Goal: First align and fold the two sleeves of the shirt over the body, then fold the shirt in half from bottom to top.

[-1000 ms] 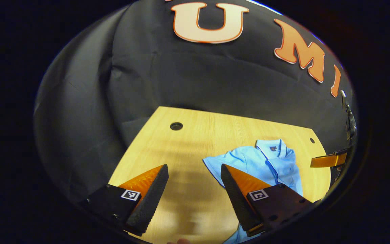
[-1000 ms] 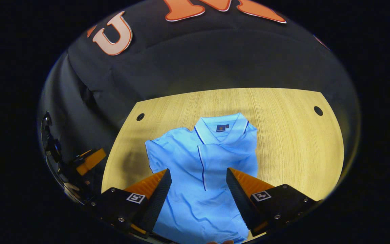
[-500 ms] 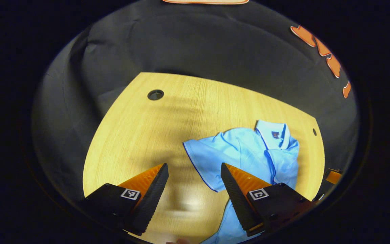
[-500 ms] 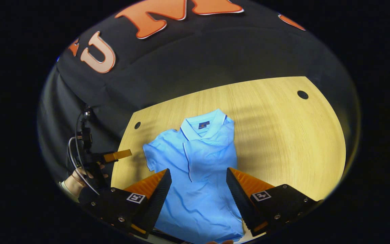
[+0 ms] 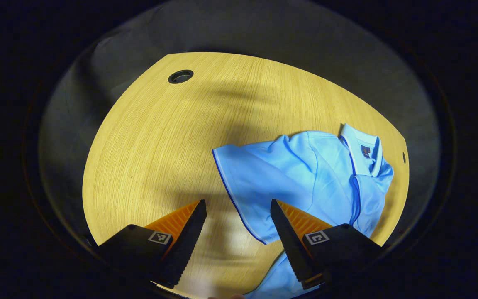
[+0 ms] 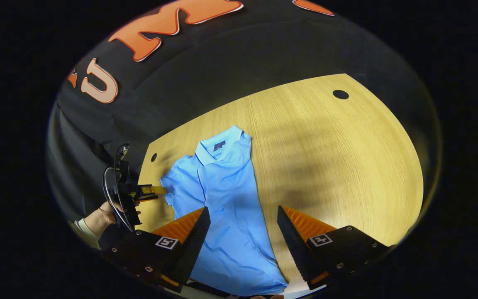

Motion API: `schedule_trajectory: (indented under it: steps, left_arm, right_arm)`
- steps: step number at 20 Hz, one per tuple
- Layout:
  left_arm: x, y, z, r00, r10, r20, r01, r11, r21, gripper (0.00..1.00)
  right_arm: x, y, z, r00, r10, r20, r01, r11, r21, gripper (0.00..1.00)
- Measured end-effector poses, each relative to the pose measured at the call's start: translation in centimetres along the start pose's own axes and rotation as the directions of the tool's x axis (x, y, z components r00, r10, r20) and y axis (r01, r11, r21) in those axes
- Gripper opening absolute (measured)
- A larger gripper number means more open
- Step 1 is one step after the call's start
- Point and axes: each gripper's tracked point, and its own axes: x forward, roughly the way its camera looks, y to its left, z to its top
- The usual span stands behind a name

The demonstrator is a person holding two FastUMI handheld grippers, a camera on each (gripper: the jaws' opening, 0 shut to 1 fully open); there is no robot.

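While above the shirt (image 5: 305, 174) — left hand-held gripper (image 5: 239, 232), fingers wide apart, empty.

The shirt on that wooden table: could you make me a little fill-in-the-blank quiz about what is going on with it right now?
1. The light blue shirt lies on a ____ table.
2. The fingers of the left hand-held gripper are ____, holding nothing.
3. The sleeve that is spread out on the table lies just ahead of the ____ hand-held gripper.
4. The right hand-held gripper is ____ and grips no cloth.

Missing words: wooden; open; left; open
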Motion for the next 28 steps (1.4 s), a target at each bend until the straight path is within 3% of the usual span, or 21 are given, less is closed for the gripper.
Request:
schedule_trajectory:
  steps: [6, 10, 12, 14, 19, 28]
  left_arm:
    - [0.8, 0.2, -0.2, 0.999, 0.049, -0.018, -0.048, 0.997, 0.061, 1.0]
    - [0.9, -0.8, 0.4, 1.0, 0.026, 0.007, -0.027, 0.996, 0.081, 0.53]
    - [1.0, -1.0, 1.0, 0.999, 0.023, 0.026, -0.024, 0.997, 0.072, 0.21]
    - [0.7, -1.1, 0.5, 1.0, 0.022, 0.013, -0.023, 0.998, 0.06, 0.07]
    - [-2.0, -1.9, 1.7, 0.997, -0.007, 0.073, 0.001, 0.996, 0.085, 0.07]
    - [-7.2, -8.1, 1.1, 0.988, -0.102, 0.115, 0.083, 0.983, 0.164, 0.08]
  right_arm:
    - [0.1, -1.0, -0.1, 1.0, 0.0, -0.01, 0.0, 1.0, 0.015, 0.98]
    - [0.2, -1.2, -0.3, 1.0, -0.004, -0.015, 0.004, 1.0, 0.014, 0.98]
    - [0.1, -1.3, -0.2, 1.0, -0.003, -0.017, 0.004, 1.0, 0.018, 0.98]
    - [0.0, -1.2, -0.2, 1.0, -0.001, -0.015, 0.002, 1.0, 0.022, 0.98]
    - [0.0, -1.0, -0.3, 1.0, 0.001, -0.015, -0.001, 1.0, 0.014, 0.99]
    - [-1.6, -1.9, -0.3, 1.0, 0.002, 0.001, -0.002, 1.0, -0.006, 0.99]
